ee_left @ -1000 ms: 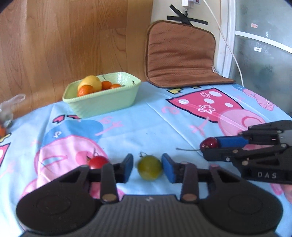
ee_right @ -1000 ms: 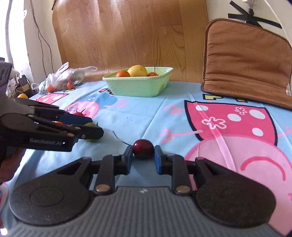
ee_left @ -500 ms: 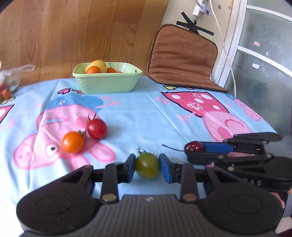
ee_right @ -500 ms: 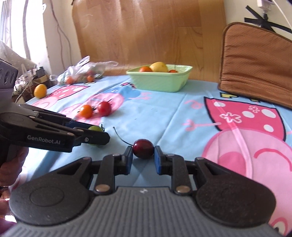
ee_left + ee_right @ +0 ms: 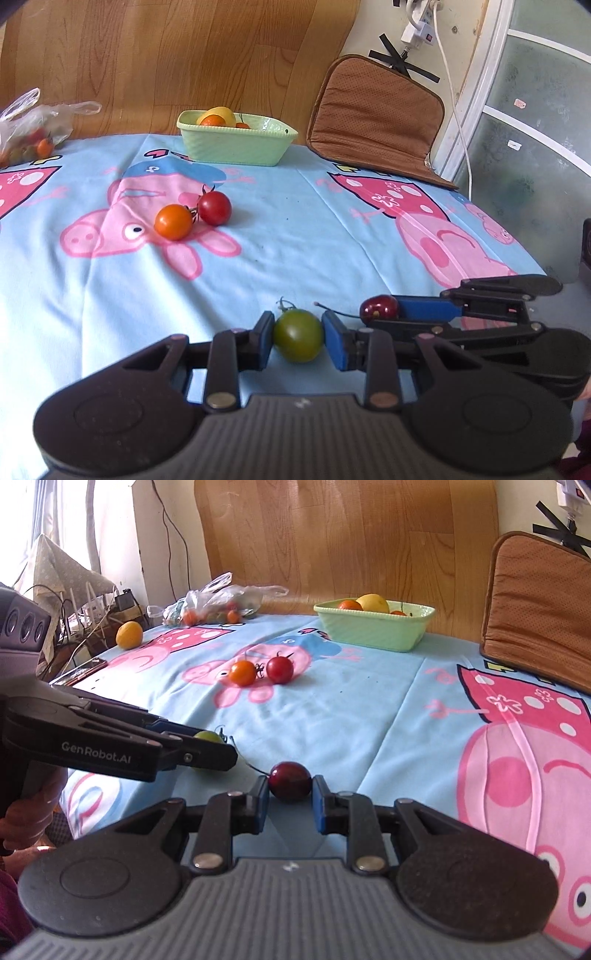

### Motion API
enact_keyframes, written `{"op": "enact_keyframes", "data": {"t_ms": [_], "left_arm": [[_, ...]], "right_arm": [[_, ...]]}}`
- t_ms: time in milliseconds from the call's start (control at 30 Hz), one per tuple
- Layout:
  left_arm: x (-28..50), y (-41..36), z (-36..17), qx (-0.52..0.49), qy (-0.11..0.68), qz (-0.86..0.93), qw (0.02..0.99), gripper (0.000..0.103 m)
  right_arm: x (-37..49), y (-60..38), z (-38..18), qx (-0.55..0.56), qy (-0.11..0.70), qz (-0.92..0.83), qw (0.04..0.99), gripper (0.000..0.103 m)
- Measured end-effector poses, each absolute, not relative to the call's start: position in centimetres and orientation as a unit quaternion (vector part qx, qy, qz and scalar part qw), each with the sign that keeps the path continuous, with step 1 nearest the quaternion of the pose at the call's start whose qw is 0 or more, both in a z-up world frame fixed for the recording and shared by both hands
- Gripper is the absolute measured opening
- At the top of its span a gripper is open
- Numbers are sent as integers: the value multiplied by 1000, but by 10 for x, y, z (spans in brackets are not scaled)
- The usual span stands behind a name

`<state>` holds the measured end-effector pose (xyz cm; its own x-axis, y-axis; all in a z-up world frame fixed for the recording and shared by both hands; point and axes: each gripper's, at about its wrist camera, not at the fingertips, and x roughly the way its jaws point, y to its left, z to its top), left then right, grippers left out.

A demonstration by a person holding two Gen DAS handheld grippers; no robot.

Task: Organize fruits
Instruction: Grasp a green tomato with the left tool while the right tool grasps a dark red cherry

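My left gripper [image 5: 297, 334] is shut on a green tomato [image 5: 298, 335] near the front of the table. Beside it on the right, my right gripper [image 5: 289, 788] is shut on a dark red cherry [image 5: 289, 785] with a long stem; the same cherry [image 5: 379, 309] shows in the left wrist view. An orange tomato [image 5: 173, 222] and a red tomato [image 5: 214, 208] lie together on the blue cartoon tablecloth [image 5: 295, 229]. At the back stands a pale green bowl [image 5: 236, 142] holding a yellow fruit and orange ones.
A plastic bag of small fruit [image 5: 218, 605] and a loose yellow fruit [image 5: 129, 635] lie at the far left. A brown cushion [image 5: 373, 118] leans on the wall at the back right. The table's right edge [image 5: 535, 266] drops off near my right gripper.
Both grippers drew back toward the table's front with their fruit held. The bowl now looks farther away, and the orange and red tomatoes have come into full view.
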<state>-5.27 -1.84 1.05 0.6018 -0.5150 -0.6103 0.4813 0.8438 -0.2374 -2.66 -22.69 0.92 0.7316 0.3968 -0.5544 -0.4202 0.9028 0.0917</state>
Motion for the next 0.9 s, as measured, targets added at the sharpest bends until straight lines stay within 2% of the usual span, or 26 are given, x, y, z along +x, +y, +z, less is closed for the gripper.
{"op": "enact_keyframes", "data": {"t_ms": [900], "left_arm": [[-66,-27,12,1,353,-234,906,29]], "right_arm": [[-43,-226,7,-10,281,214,935,28]]}}
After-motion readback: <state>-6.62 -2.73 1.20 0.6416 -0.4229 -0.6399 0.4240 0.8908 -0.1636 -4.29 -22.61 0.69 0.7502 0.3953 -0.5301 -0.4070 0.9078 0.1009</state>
